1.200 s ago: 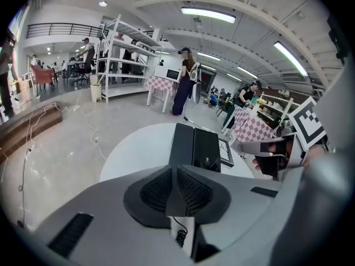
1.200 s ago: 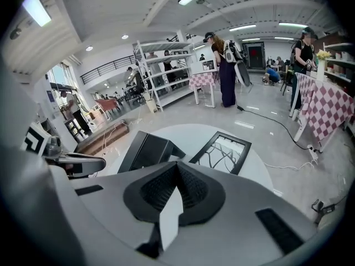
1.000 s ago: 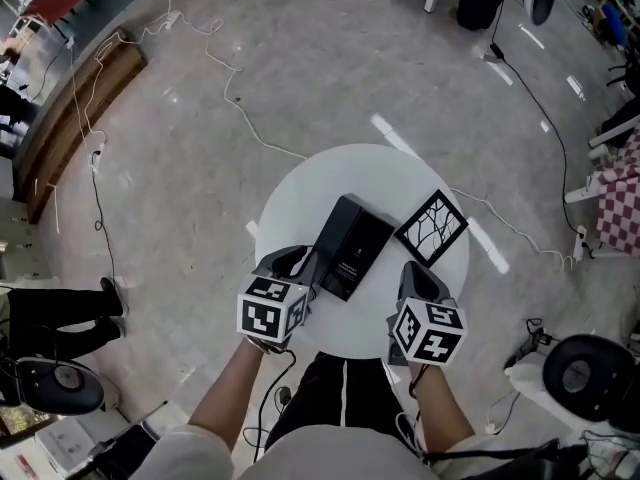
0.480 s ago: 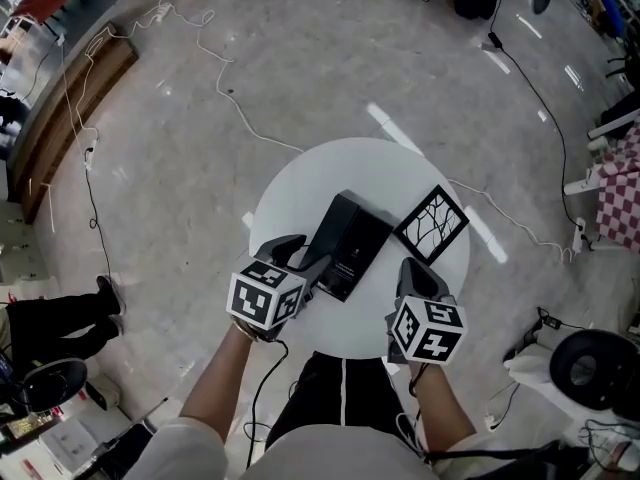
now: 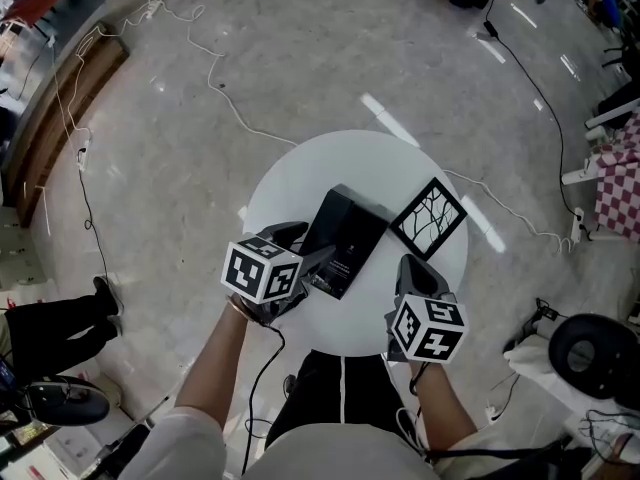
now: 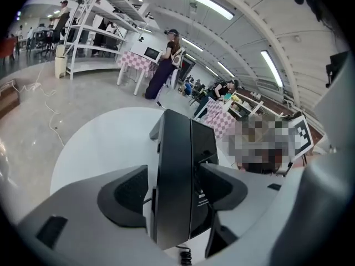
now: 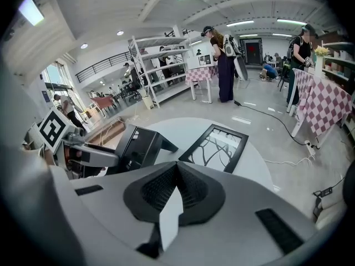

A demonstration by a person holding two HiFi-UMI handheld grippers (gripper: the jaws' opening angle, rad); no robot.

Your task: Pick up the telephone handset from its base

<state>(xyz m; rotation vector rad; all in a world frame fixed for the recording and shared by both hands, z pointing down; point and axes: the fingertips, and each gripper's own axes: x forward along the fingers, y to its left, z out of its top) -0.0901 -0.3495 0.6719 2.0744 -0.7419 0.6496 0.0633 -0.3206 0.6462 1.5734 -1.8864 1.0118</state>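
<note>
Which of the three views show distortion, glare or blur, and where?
Head view: sharp and evenly lit; lamp glare streaks on the floor beyond the table. Left gripper view: strong fisheye bend, black corners, the handset looms large near the lens. Right gripper view: same fisheye bend, a light blown out at top left.

Could not read the small white print on the telephone base [image 5: 352, 236]; saw only a short bit of coiled cord [image 6: 183, 256], cut off at the bottom edge; could not tell where it ran; made out nothing on the far shelves [image 6: 111, 22].
</note>
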